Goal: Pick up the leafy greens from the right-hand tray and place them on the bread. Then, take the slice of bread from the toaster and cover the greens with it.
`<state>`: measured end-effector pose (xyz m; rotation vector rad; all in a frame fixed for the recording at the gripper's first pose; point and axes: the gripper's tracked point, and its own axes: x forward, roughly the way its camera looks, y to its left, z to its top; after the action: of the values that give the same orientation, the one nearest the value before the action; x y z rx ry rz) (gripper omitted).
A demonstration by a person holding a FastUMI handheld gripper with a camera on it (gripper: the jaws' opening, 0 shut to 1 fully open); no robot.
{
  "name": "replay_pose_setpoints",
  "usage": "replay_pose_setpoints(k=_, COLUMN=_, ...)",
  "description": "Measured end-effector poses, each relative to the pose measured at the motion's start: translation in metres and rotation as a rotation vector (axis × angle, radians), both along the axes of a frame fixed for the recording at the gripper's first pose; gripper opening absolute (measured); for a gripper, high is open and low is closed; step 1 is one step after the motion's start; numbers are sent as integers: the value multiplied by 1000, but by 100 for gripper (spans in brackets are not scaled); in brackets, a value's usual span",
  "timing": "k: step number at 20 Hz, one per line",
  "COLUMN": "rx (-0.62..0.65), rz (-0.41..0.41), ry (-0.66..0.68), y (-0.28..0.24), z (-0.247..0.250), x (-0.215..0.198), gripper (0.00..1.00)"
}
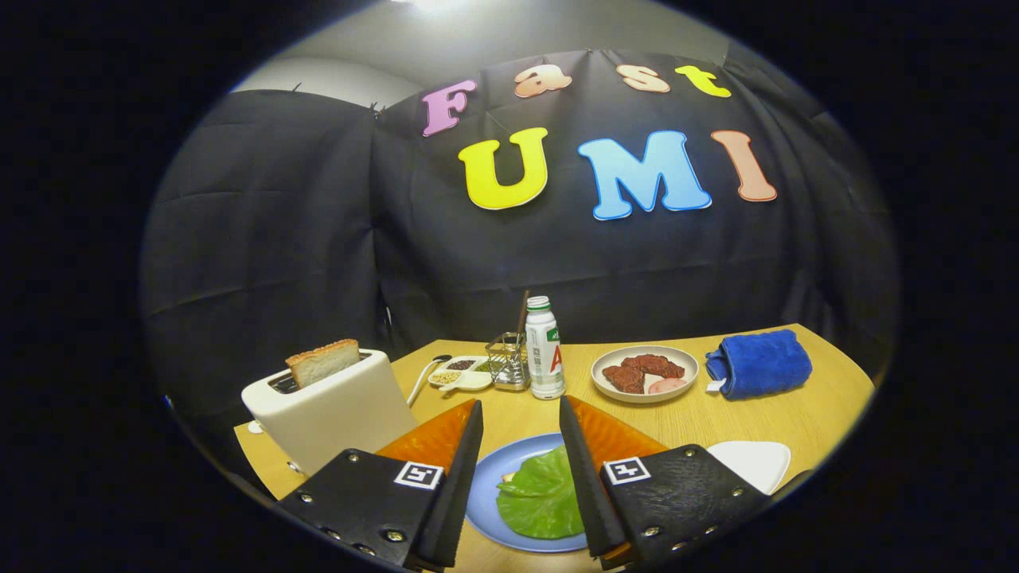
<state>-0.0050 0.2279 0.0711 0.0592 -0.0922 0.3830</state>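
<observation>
The leafy greens point(541, 493) lie on a slice of bread, of which only a sliver point(506, 478) peeks out, on a blue plate point(487, 489) between and below my fingers. My gripper point(521, 407) hovers above the plate, open, with nothing between its fingers. A white toaster point(334, 410) stands to the left beyond the left finger, and a slice of toast point(322, 362) sticks up out of its slot.
A white tray point(752, 463) sits to the right of the right finger. Farther back are a condiment dish with a spoon point(460, 372), a wire holder point(509, 360), a white bottle point(544, 348), a plate of meat point(645, 372) and a rolled blue towel point(760, 363).
</observation>
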Motion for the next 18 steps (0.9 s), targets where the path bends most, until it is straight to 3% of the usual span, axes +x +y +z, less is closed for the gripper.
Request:
replay_pose_setpoints(k=9, rx=-89, rz=100, ry=-133, y=93, z=42, x=-40, gripper=59)
replay_pose_setpoints(k=14, rx=-79, rz=196, ry=-140, y=155, z=45, x=-54, gripper=59)
replay_pose_setpoints(k=18, rx=-87, rz=226, ry=-122, y=192, z=37, x=-55, gripper=62)
